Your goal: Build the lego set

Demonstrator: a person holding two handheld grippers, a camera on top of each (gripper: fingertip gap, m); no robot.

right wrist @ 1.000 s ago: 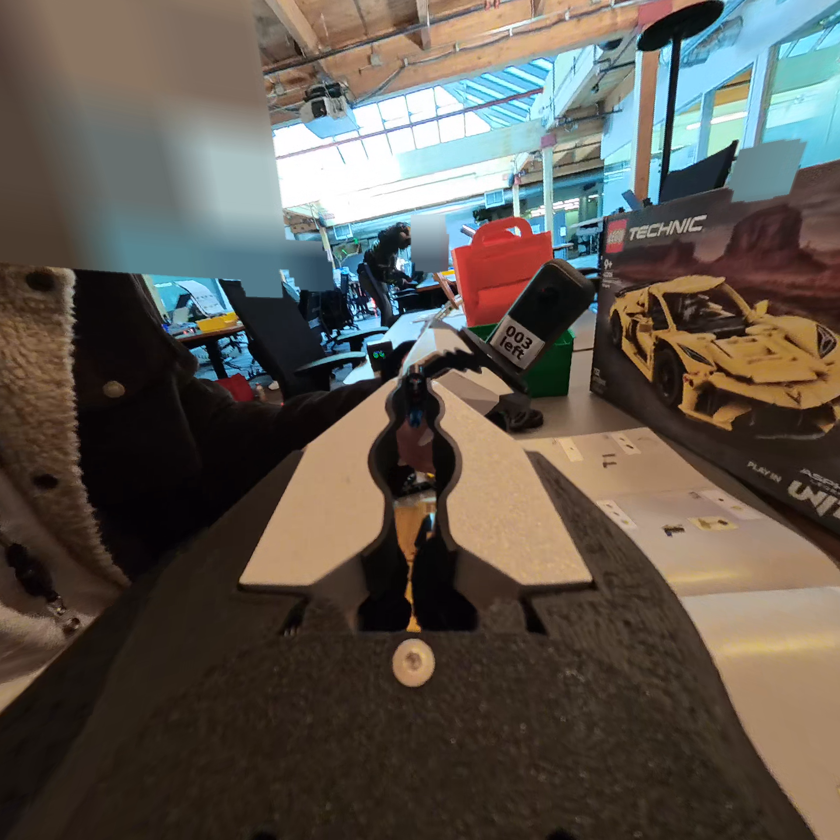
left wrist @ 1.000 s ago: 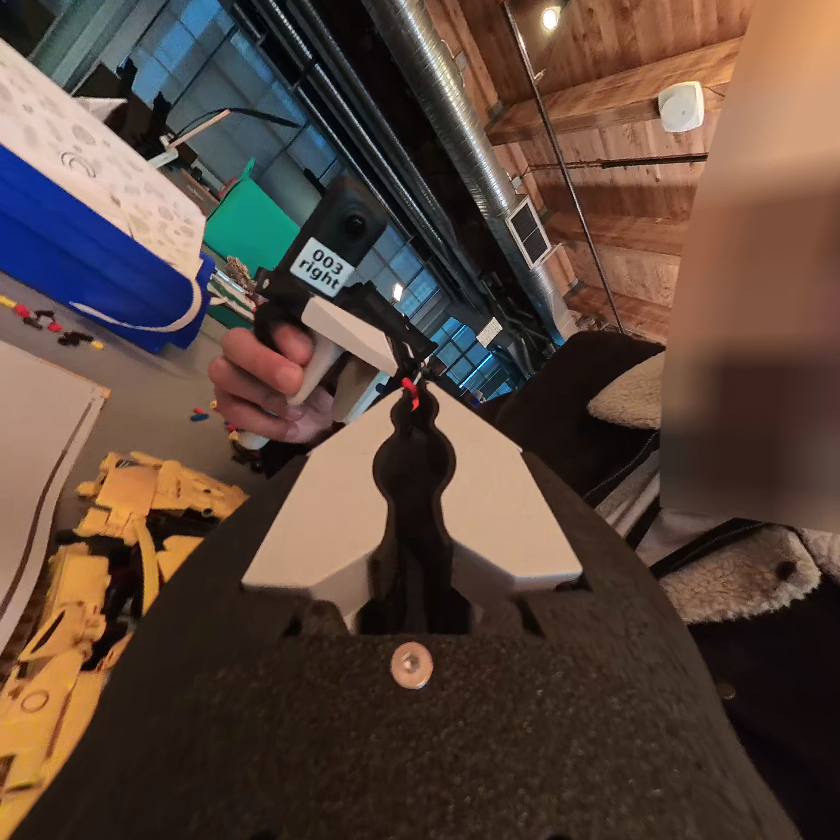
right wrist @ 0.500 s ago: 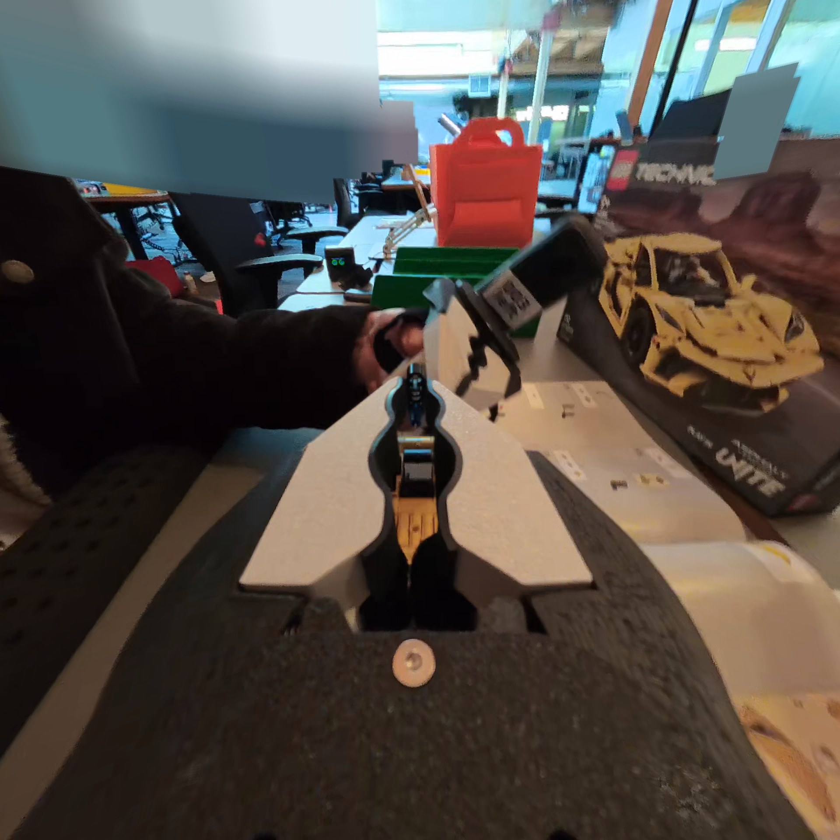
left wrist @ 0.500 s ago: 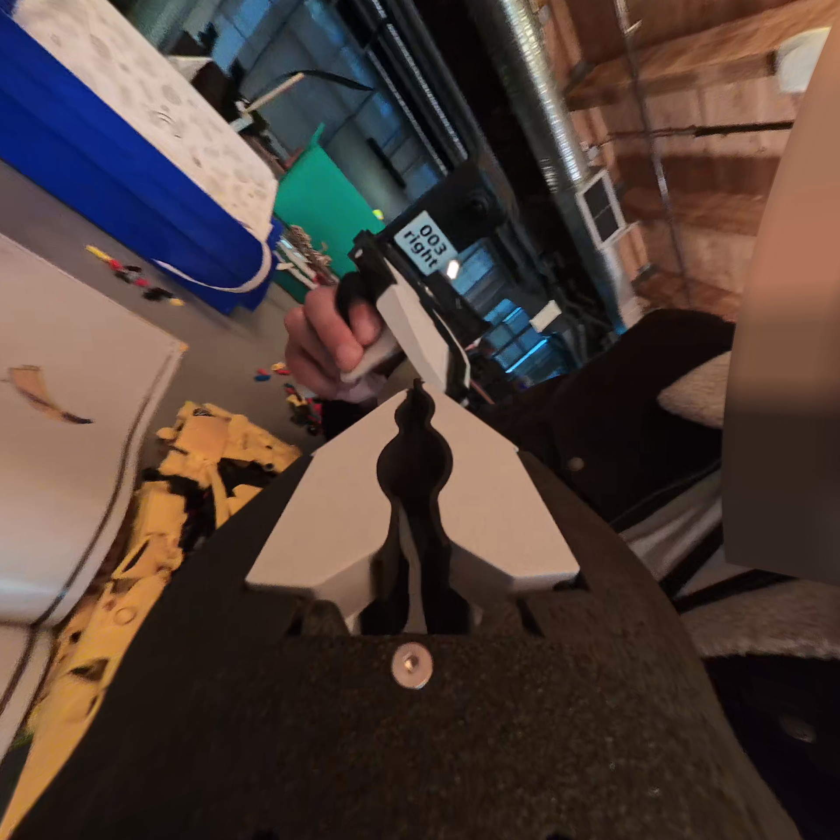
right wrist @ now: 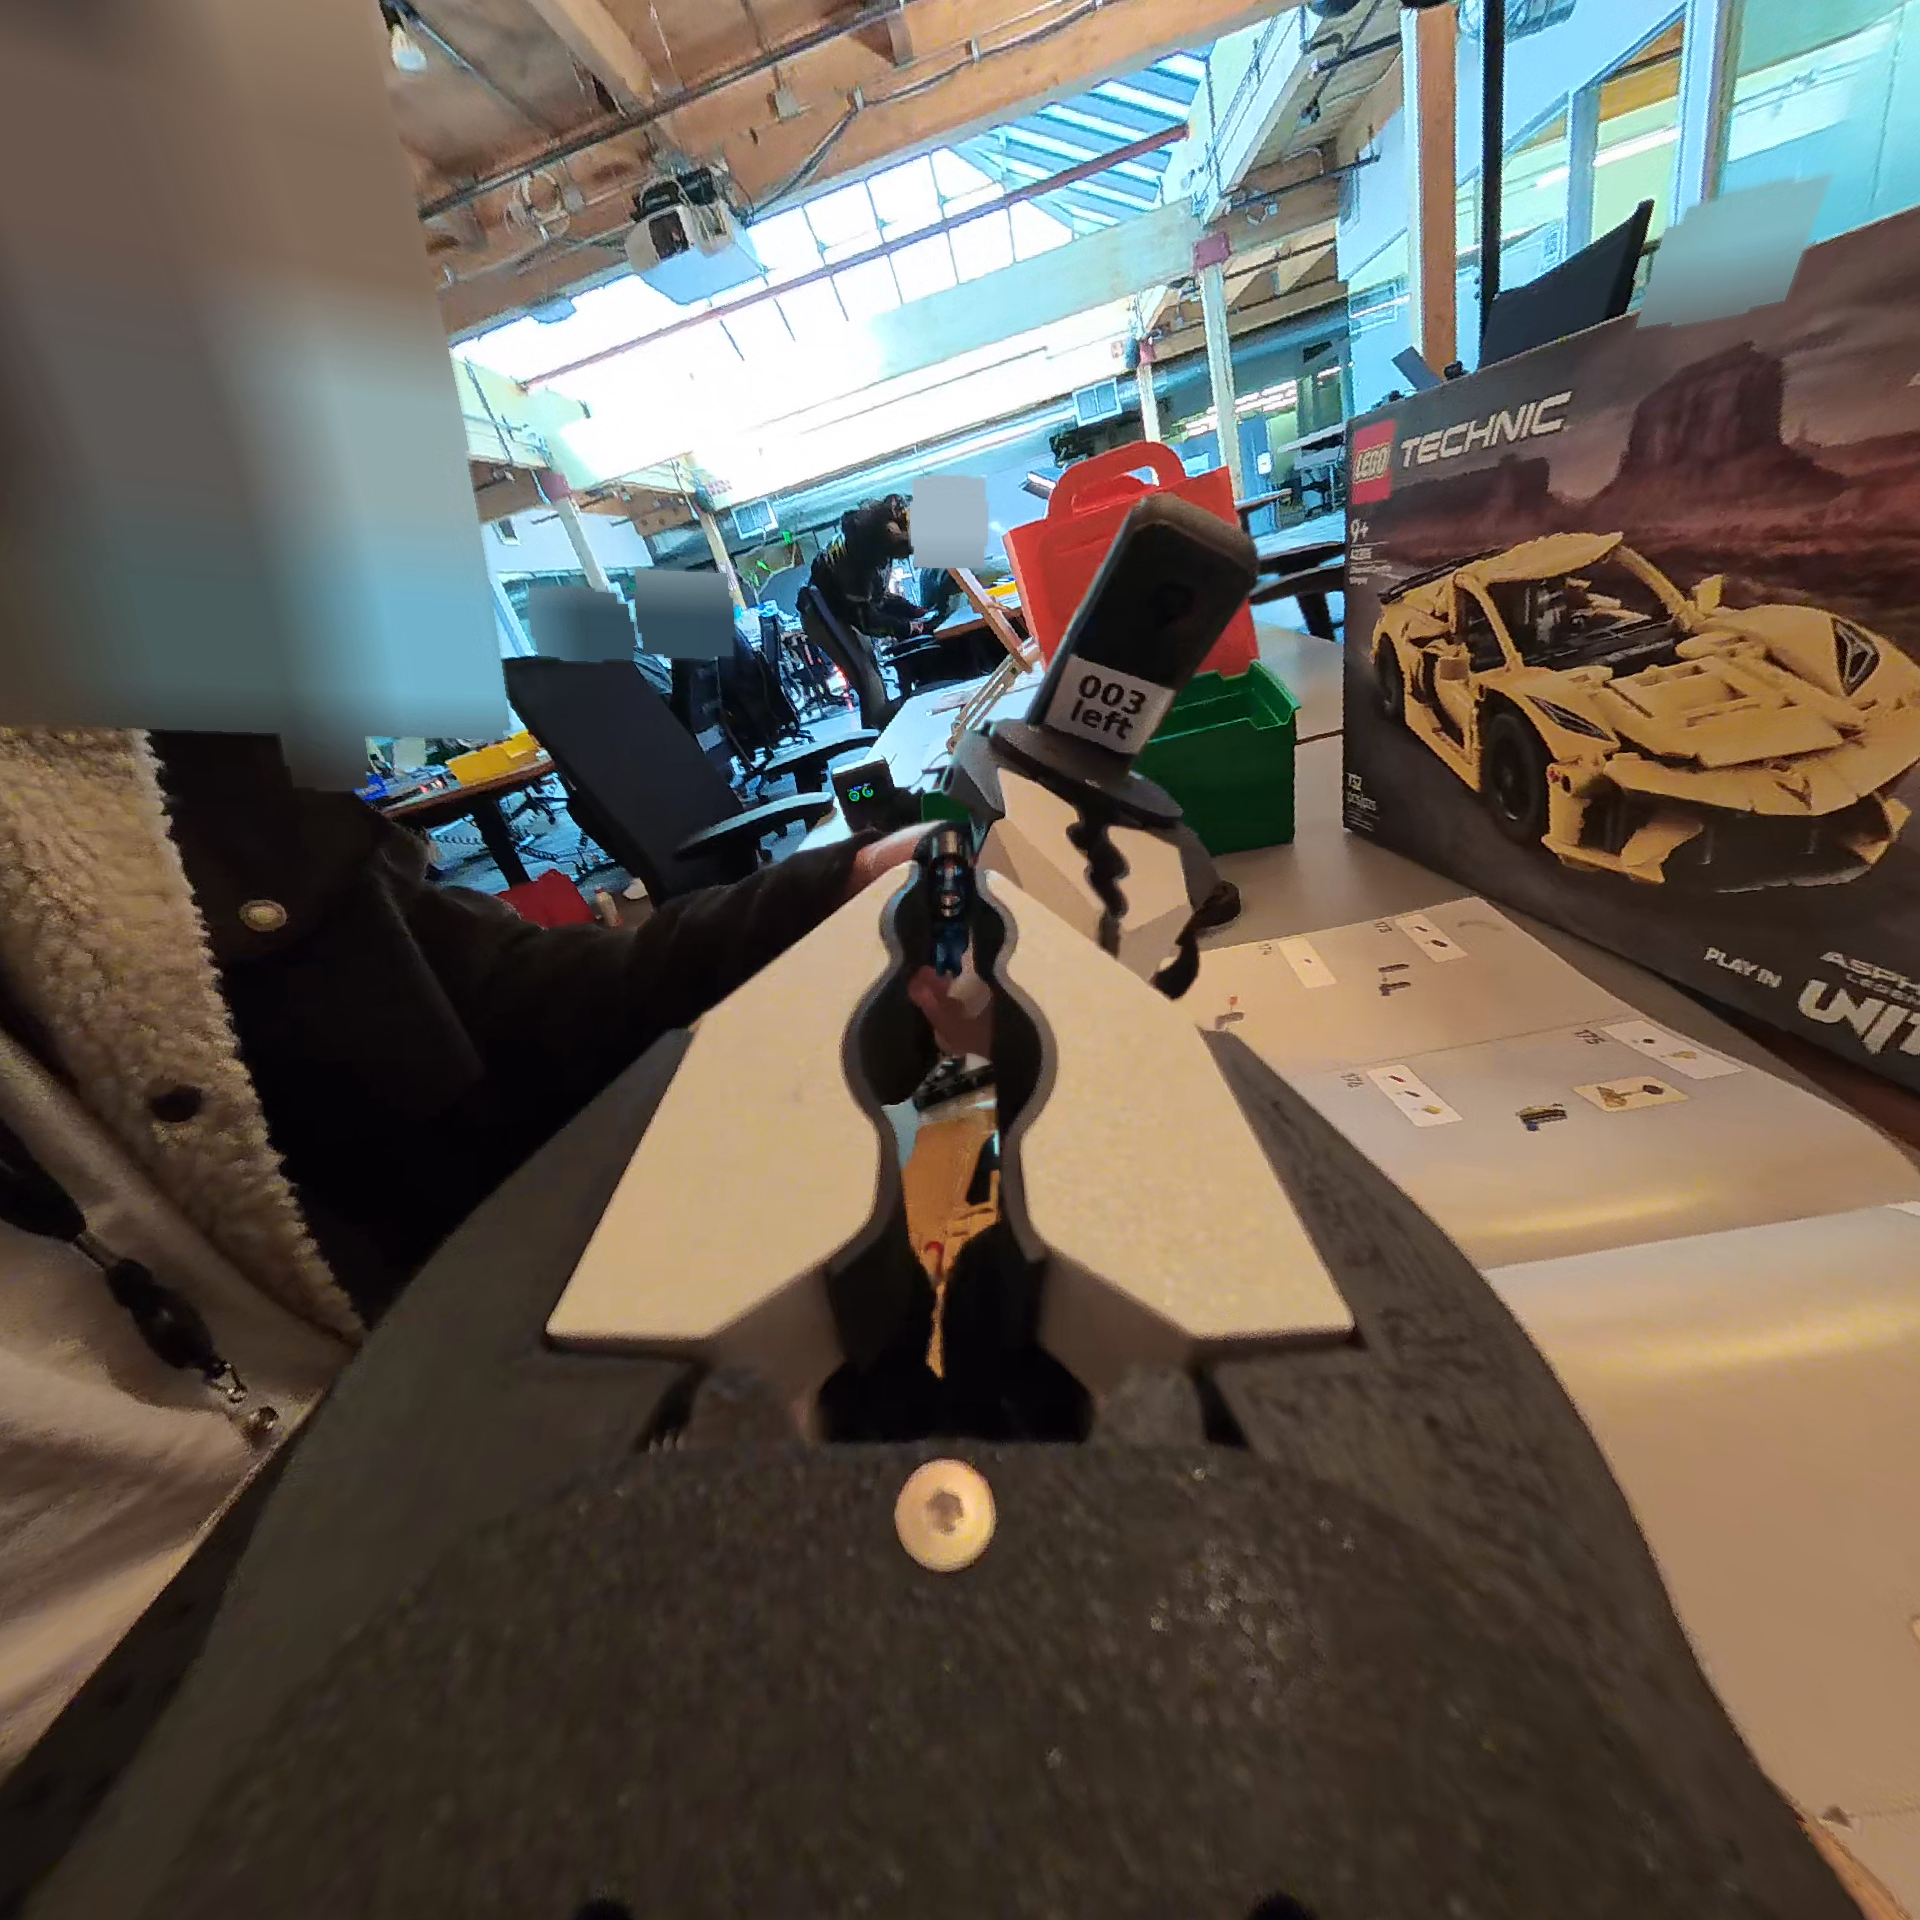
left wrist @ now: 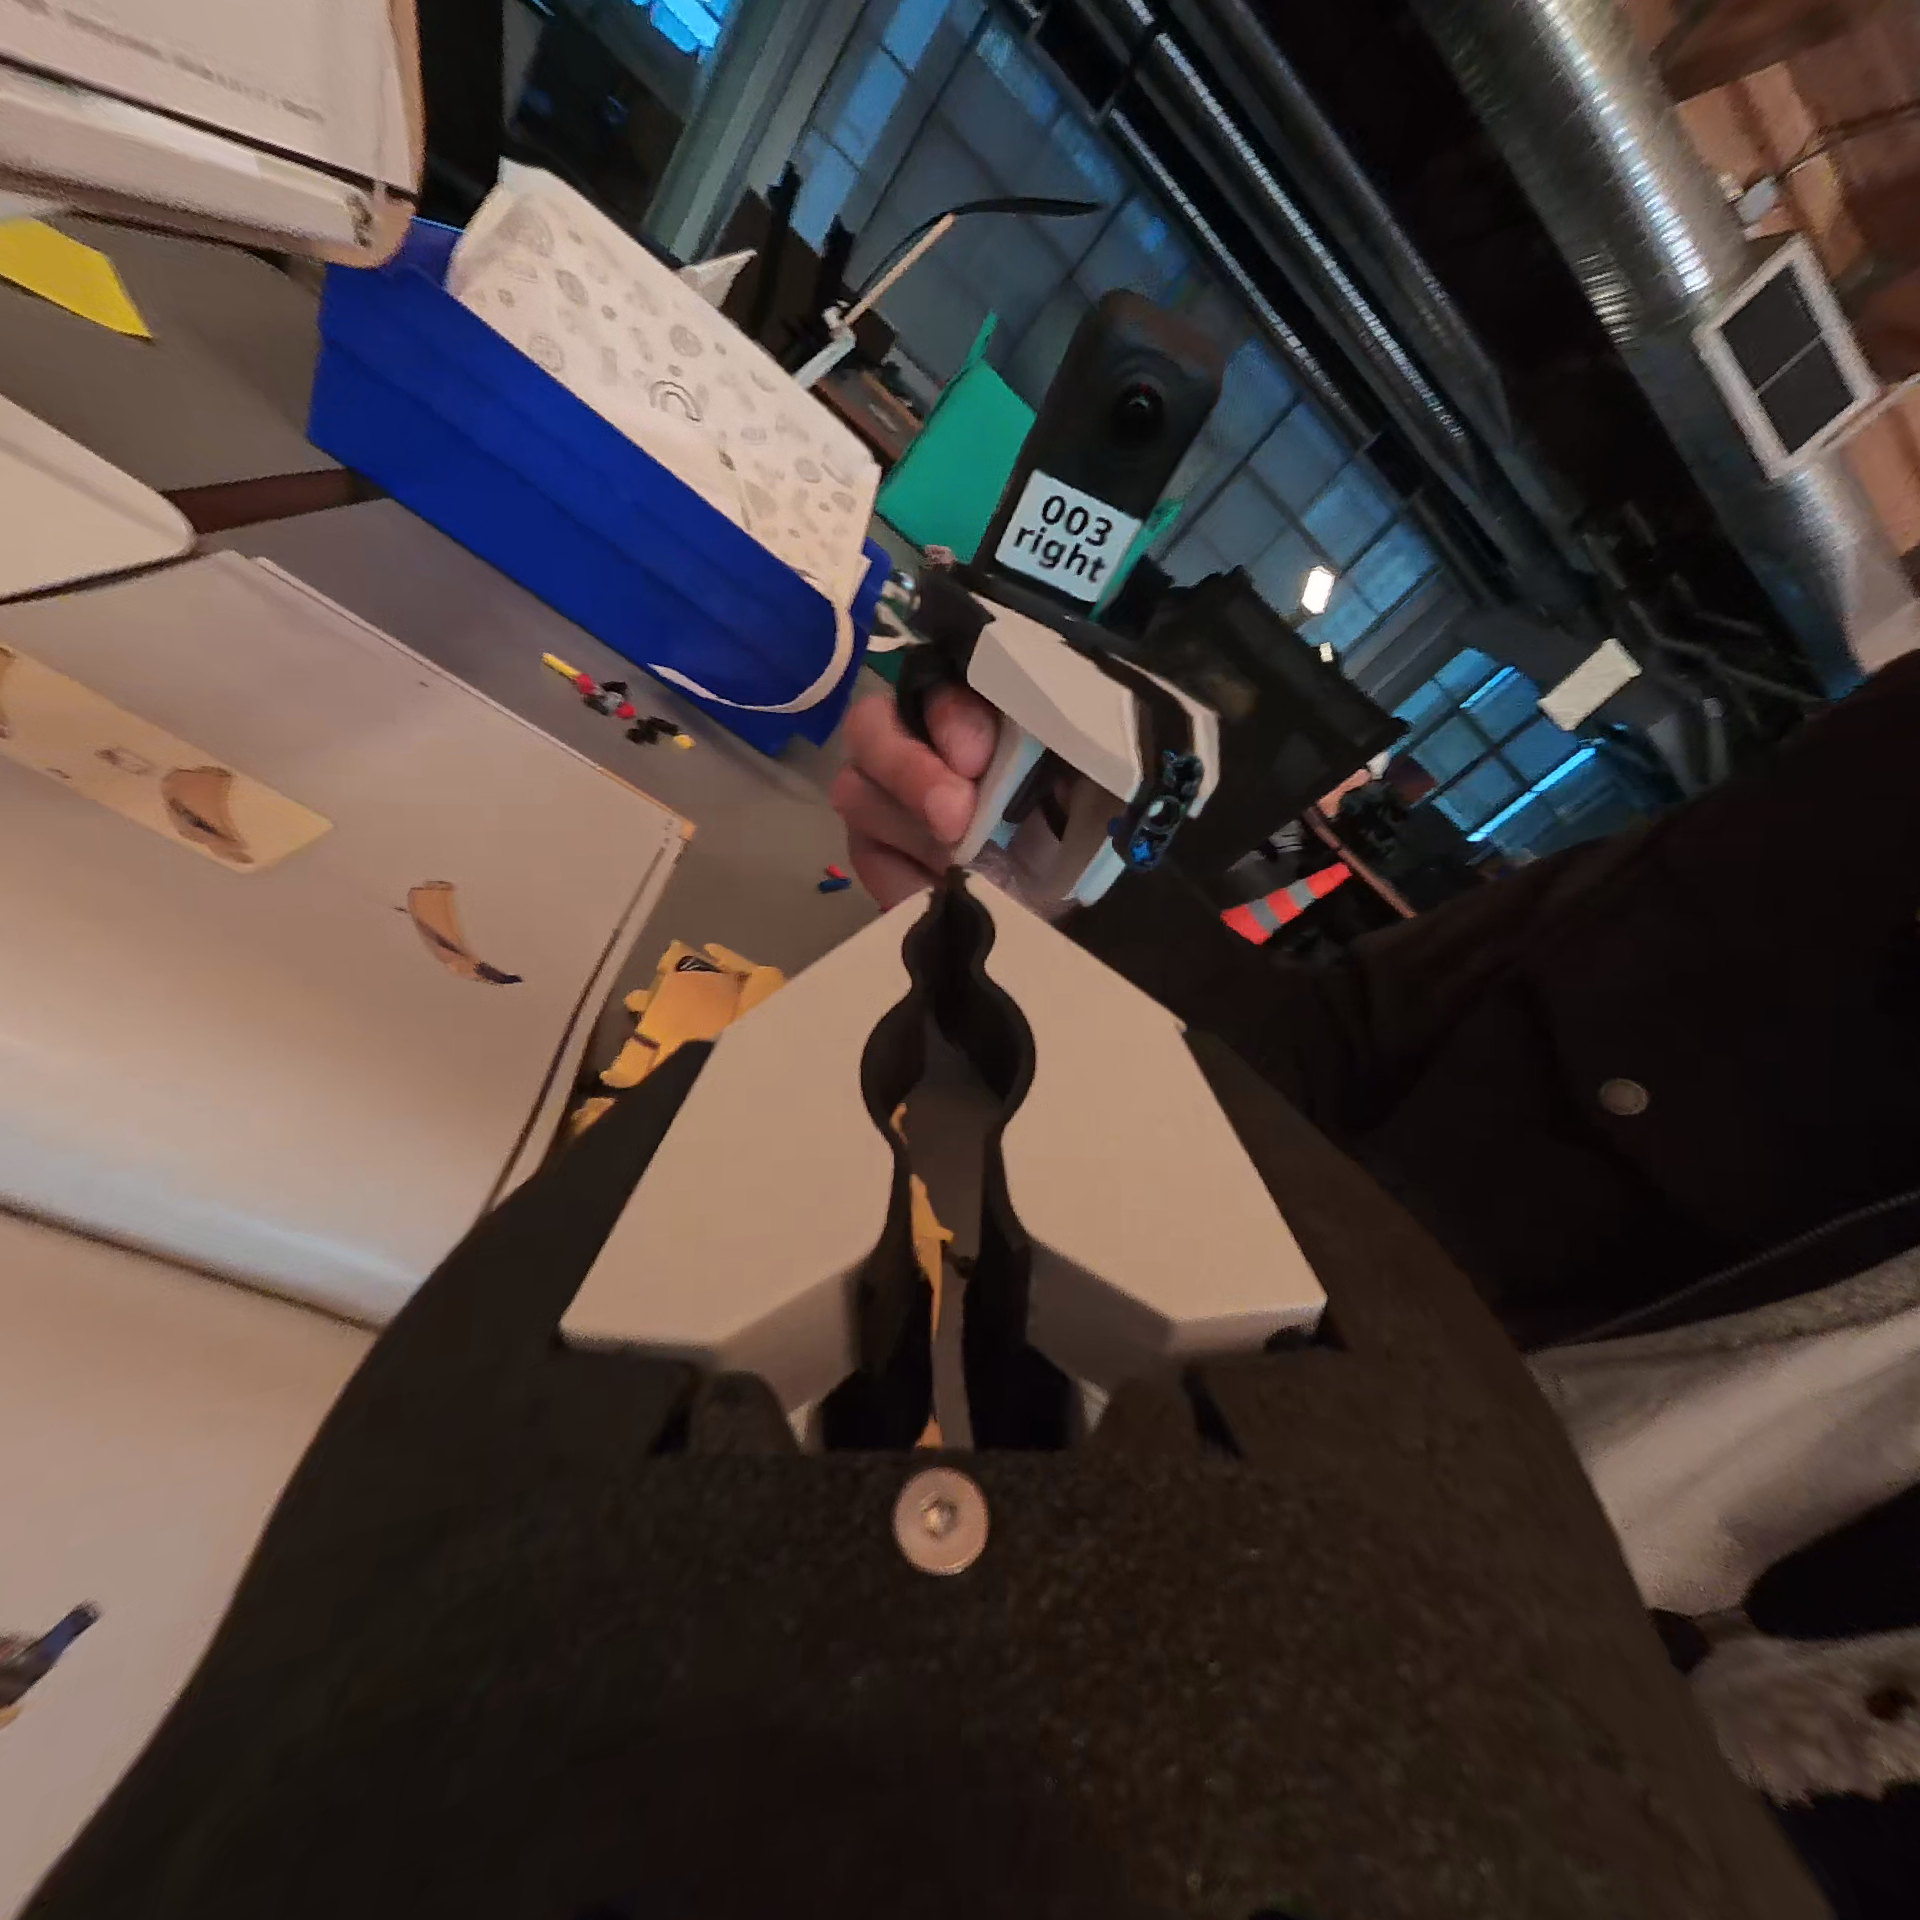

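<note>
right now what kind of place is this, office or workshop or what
Probably a big open shared workspace or lab in a converted industrial hall. Exposed metal ducting and timber roof beams run overhead, rows of desks with office chairs stretch back, and the lego box stands on a worktable.

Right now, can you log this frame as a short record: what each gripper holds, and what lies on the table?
left gripper: shut, nothing seen in it
right gripper: shut on small blue and black piece
table: open instruction booklet, yellow car model, loose small pieces
behind booklet: set box
far side: blue bin
</note>
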